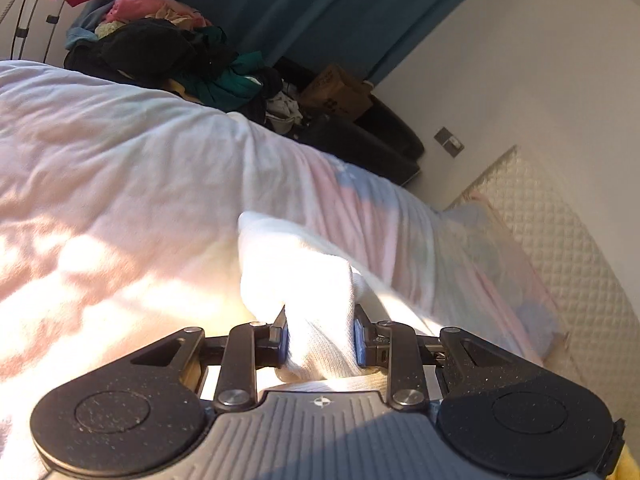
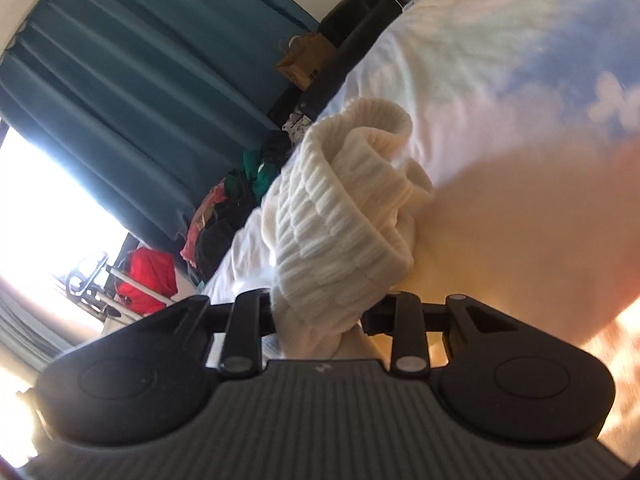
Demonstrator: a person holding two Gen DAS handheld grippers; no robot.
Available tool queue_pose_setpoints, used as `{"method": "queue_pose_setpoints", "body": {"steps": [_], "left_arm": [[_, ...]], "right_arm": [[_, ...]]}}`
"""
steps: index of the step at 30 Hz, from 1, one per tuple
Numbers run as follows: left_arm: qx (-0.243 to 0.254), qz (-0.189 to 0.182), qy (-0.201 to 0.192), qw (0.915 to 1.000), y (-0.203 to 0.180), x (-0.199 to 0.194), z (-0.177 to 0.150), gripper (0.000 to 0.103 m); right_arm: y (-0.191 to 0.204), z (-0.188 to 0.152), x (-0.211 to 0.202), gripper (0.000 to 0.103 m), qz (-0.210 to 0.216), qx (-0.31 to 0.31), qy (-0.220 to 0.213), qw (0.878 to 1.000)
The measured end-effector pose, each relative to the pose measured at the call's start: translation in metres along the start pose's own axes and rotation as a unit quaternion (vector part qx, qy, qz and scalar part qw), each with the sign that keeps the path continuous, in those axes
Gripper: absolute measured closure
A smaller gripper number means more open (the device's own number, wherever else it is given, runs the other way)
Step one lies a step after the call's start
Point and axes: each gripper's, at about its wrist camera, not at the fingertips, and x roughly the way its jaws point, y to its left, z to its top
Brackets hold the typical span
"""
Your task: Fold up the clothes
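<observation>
Pinching a cream knit garment (image 2: 340, 208), the left gripper (image 1: 320, 332) and right gripper (image 2: 320, 312) hold it over a pale-sheeted bed (image 1: 120, 168).

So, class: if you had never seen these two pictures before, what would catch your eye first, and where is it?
Most striking is the white knit garment, bunched and ribbed at the centre of the right wrist view, clamped in the right gripper. In the left wrist view the left gripper pinches white cloth too, above the sunlit pale bedcover. Behind, a heap of dark and coloured clothes lies against the teal curtain.
</observation>
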Motion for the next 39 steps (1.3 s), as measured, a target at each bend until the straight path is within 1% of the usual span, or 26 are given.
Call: {"method": "queue_pose_setpoints", "body": {"steps": [4,5,6,8,10,11,12,15,17,19,20,23,25,26,29,30,31,32,33,34,36,39], "left_arm": [[0.042,0.026,0.012,0.9987,0.01,-0.002,-0.03,0.068],[0.053,0.032,0.014,0.998,0.012,-0.002,-0.037,0.066],[0.052,0.035,0.015,0.9979,0.012,-0.004,-0.038,0.063],[0.048,0.04,0.015,0.9979,0.013,-0.008,-0.039,0.06],[0.026,0.049,0.016,0.9983,0.009,-0.018,-0.034,0.059],[0.026,0.056,0.012,0.998,0.004,-0.024,-0.031,0.058],[0.03,0.064,0.011,0.9974,-0.001,-0.031,-0.029,0.056],[0.044,0.081,0.014,0.9957,-0.021,-0.057,-0.024,0.054],[0.063,0.088,0.008,0.9941,-0.04,-0.08,-0.025,0.052],[0.089,0.087,-0.009,0.9921,-0.065,-0.106,-0.03,0.049],[0.103,0.086,-0.018,0.9908,-0.077,-0.119,-0.033,0.045],[0.141,0.09,-0.039,0.9852,-0.112,-0.15,-0.048,0.043],[0.162,0.09,-0.053,0.9813,-0.137,-0.173,-0.061,0.035],[0.17,0.093,-0.059,0.9793,-0.148,-0.184,-0.066,0.025],[0.194,0.101,-0.08,0.9725,-0.176,-0.214,-0.08,0.011],[0.2,0.103,-0.084,0.9706,-0.185,-0.223,-0.083,0.005],[0.208,0.102,-0.089,0.9687,-0.194,-0.234,-0.087,0.003],[0.214,0.102,-0.096,0.9667,-0.202,-0.245,-0.09,0.001],[0.22,0.104,-0.103,0.9645,-0.209,-0.255,-0.093,0.0],[0.226,0.108,-0.108,0.9621,-0.215,-0.265,-0.096,0.0],[0.236,0.116,-0.117,0.9577,-0.227,-0.284,-0.103,0.0],[0.243,0.117,-0.135,0.9534,-0.24,-0.315,-0.115,0.0]], "right_arm": [[-0.027,-0.035,-0.001,0.069,-0.03,0.021,0.024,0.999],[-0.032,-0.042,-0.001,0.067,-0.031,0.021,0.023,0.999],[-0.036,-0.047,-0.002,0.067,-0.031,0.024,0.022,0.999],[-0.035,-0.047,-0.005,0.065,-0.032,0.035,0.026,0.999],[-0.026,-0.042,-0.009,0.063,-0.053,0.035,0.039,0.997],[-0.021,-0.038,-0.012,0.062,-0.07,0.037,0.048,0.996],[-0.015,-0.035,-0.017,0.062,-0.086,0.038,0.056,0.994],[0.001,-0.027,-0.035,0.062,-0.132,0.027,0.069,0.988],[0.015,-0.023,-0.051,0.063,-0.147,0.006,0.067,0.987],[0.029,-0.021,-0.069,0.063,-0.145,-0.014,0.062,0.987],[0.036,-0.02,-0.078,0.063,-0.141,-0.026,0.058,0.988],[0.061,-0.023,-0.111,0.062,-0.125,-0.073,0.035,0.989],[0.076,-0.027,-0.133,0.062,-0.113,-0.104,0.019,0.988],[0.083,-0.029,-0.146,0.062,-0.104,-0.119,0.014,0.987],[0.106,-0.035,-0.178,0.062,-0.09,-0.156,-0.003,0.984],[0.113,-0.037,-0.188,0.058,-0.086,-0.168,-0.008,0.982],[0.121,-0.038,-0.199,0.045,-0.081,-0.179,-0.015,0.98],[0.131,-0.04,-0.212,0.026,-0.077,-0.191,-0.024,0.978],[0.137,-0.042,-0.224,0.018,-0.075,-0.202,-0.035,0.976],[0.143,-0.044,-0.235,0.012,-0.072,-0.212,-0.047,0.973],[0.154,-0.048,-0.253,0.013,-0.065,-0.23,-0.058,0.969],[0.165,-0.056,-0.277,0.013,-0.047,-0.243,-0.058,0.967]]}}
